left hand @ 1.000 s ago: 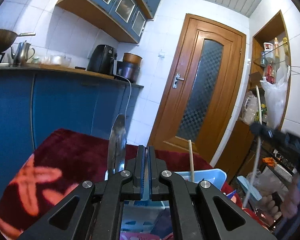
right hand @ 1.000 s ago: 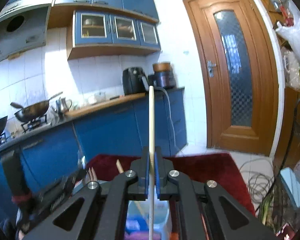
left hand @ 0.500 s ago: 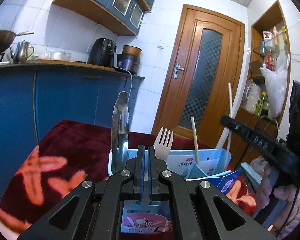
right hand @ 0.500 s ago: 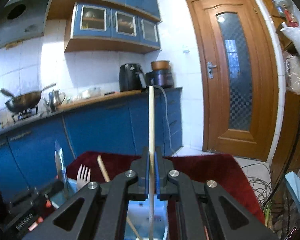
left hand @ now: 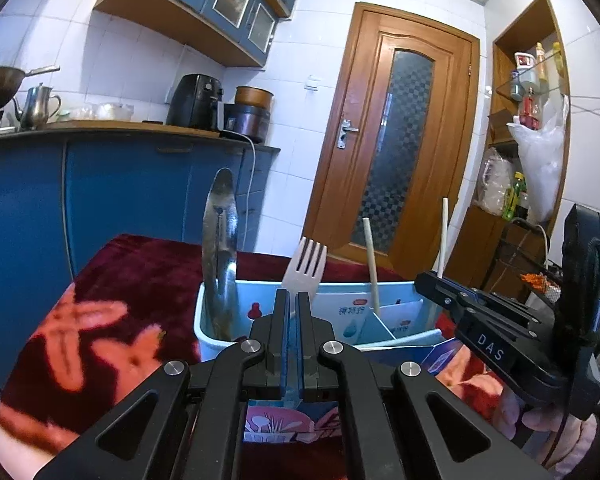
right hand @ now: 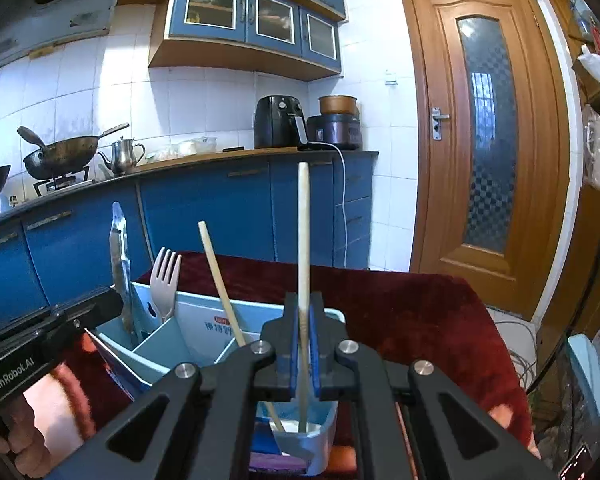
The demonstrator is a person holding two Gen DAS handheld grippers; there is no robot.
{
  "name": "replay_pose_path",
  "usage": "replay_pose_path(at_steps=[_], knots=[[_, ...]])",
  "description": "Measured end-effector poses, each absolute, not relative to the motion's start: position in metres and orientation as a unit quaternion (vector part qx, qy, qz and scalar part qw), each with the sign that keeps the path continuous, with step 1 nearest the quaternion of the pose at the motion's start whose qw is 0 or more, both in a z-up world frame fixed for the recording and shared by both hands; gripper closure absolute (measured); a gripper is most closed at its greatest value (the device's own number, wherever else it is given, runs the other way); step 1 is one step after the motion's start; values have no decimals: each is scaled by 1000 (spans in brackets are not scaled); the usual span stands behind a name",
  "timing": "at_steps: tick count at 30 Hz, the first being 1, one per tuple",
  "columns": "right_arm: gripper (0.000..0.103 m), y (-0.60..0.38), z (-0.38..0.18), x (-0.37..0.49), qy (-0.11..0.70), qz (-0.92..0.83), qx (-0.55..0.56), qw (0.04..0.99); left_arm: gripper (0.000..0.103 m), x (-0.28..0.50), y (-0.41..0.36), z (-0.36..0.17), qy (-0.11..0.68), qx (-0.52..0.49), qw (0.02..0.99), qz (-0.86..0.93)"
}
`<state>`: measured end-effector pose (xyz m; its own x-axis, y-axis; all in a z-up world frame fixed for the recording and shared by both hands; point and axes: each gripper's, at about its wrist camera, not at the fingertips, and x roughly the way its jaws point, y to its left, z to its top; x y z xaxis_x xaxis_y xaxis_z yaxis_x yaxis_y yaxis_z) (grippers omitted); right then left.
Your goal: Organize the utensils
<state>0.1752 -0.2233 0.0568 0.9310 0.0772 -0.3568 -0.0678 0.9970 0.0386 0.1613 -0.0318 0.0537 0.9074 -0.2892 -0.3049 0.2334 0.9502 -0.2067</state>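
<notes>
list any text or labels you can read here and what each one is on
"DAS": on the right gripper body, seen from the left wrist.
"GenRobot.AI": on the left gripper body, seen from the right wrist.
Chinese print on the card in the blue utensil caddy: too blurred to read.

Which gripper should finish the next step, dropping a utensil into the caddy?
Right. The right gripper is shut on the chopstick, its lower end already inside the blue caddy's end compartment. The left gripper looks shut with nothing visibly between its fingers.
</notes>
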Motion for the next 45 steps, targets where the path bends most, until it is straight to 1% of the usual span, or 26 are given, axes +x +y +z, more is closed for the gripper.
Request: replay_pose_path(at_steps=[5,6,8,13,16,19,24,26,33,41,45], knots=[[96,-227,56,171,197,48,29,979,101,159,-33,55,170,-72,974,-130],[94,-227,57,170,198,48,29,979,100,159,-33,56,172,-70,974,-129],[84,-229,62,165,193,50,29,980,100,159,-33,59,179,-71,972,-133],[79,-228,80,151,174,48,31,983,99,153,-27,71,174,-73,973,-136],[79,-228,90,140,172,44,36,983,98,141,-23,82,170,-70,973,-140],[79,-227,97,126,180,44,42,982,98,129,-21,90,185,-66,970,-146],[79,-221,101,99,210,50,61,975,98,105,-17,93,218,-61,962,-154],[79,-216,98,91,227,44,51,971,98,94,-15,91,231,-62,958,-159],[79,-203,79,61,287,38,34,957,98,68,-11,70,286,-62,942,-163],[77,-209,50,35,324,40,72,942,98,53,-21,35,363,-42,916,-166],[76,-214,37,27,336,41,91,936,98,56,-24,19,391,-50,905,-161]])
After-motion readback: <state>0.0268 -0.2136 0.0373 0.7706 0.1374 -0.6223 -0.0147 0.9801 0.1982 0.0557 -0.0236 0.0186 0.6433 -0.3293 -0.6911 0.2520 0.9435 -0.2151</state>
